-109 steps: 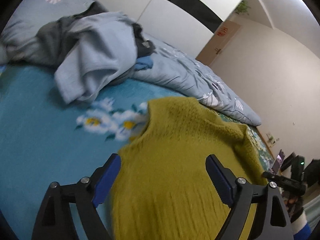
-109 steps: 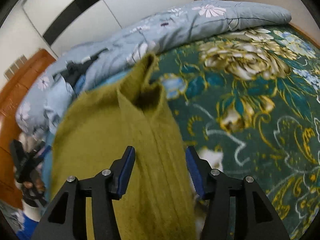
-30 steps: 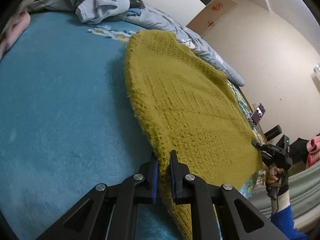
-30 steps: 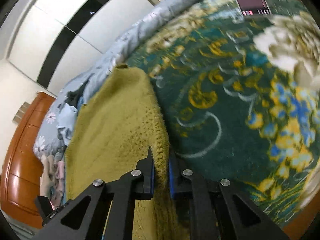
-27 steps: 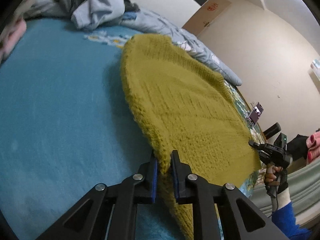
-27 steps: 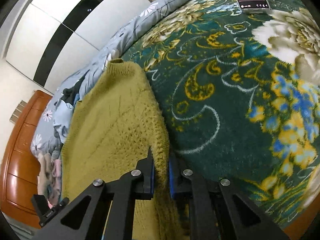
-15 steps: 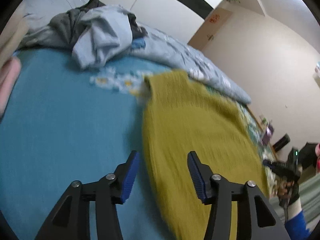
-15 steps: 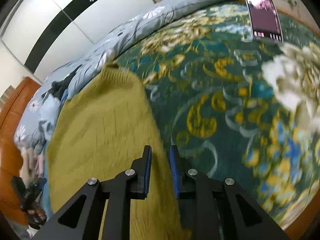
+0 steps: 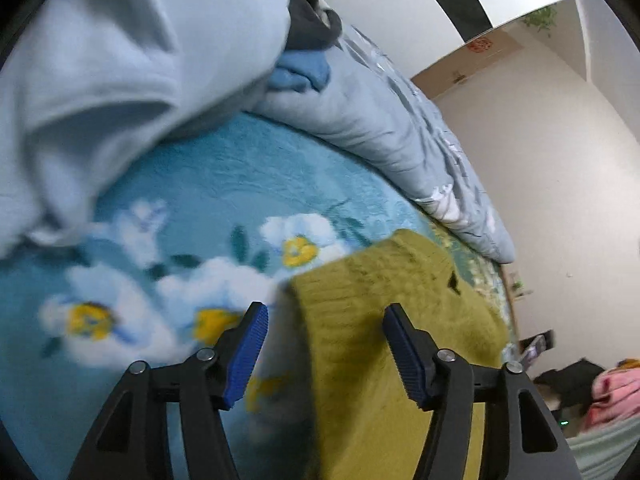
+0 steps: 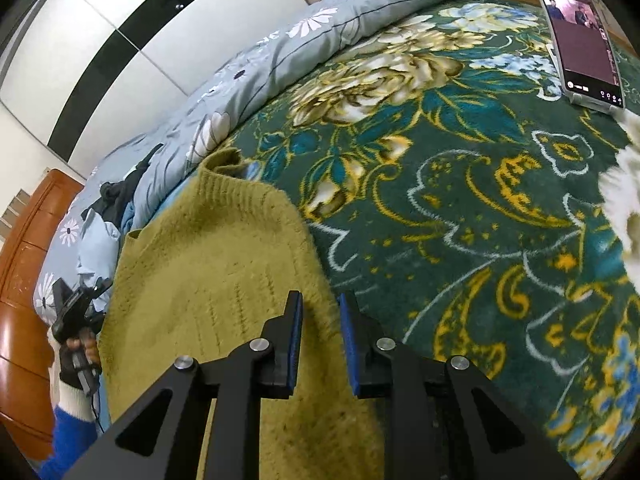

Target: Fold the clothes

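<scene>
Lower centre of the left wrist view: the left gripper (image 9: pixel 324 344) stood wide open and empty, its blue pads straddling the ribbed end of the mustard-yellow knitted sweater (image 9: pixel 384 320), which lay flat on the turquoise flowered blanket (image 9: pixel 224 200). Lower centre of the right wrist view: the right gripper (image 10: pixel 320 334) was parted by a narrow gap, the sweater's (image 10: pixel 208 280) right edge lying in that gap, seemingly unclamped, beside the dark green floral bedspread (image 10: pixel 480 208). Upper left of the left view: a heap of pale blue garments (image 9: pixel 120 60). For a clean fold, each gripper should probably seize a full bite of knit at matching corners, lifting evenly to avoid skew.
</scene>
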`<action>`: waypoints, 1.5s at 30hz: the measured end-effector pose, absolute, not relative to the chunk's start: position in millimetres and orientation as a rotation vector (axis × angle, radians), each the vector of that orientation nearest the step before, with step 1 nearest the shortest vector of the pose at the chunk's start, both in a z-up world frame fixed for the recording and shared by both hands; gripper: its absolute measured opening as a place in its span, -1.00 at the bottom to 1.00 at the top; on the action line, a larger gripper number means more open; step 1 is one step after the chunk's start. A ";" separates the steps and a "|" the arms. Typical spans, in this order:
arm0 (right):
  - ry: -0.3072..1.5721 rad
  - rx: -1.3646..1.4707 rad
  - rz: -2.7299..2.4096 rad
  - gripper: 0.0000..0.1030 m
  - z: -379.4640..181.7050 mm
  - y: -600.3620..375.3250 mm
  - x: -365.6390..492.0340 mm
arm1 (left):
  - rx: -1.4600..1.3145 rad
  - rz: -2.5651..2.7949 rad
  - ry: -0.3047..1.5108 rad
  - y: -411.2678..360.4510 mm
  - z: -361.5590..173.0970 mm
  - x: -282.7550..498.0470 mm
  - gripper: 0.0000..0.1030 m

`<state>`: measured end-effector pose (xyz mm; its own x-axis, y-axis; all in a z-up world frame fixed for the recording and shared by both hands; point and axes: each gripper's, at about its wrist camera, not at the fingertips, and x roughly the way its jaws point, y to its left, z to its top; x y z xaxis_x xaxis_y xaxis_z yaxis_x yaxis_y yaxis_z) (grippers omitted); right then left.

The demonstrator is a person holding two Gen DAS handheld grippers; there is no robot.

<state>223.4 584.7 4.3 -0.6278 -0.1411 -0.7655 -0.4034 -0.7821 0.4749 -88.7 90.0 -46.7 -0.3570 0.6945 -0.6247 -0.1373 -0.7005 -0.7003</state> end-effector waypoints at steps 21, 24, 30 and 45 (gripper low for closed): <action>0.880 -1.311 2.601 -0.62 18.1 568.9 166.7 | -1.107 1.955 -0.188 203.9 -9.6 12.8 -0.67; 0.875 -1.291 2.639 -0.62 28.2 567.4 145.3 | -1.094 1.958 -0.226 202.3 -5.5 6.0 -0.14; 0.936 -1.258 2.708 -0.59 41.6 564.6 89.5 | -1.050 1.999 -0.271 200.1 5.5 -12.4 -0.11; 1.155 -1.408 2.601 -0.52 -4.3 567.0 -26.2 | -1.100 2.065 -0.440 170.4 -0.7 -70.1 -0.11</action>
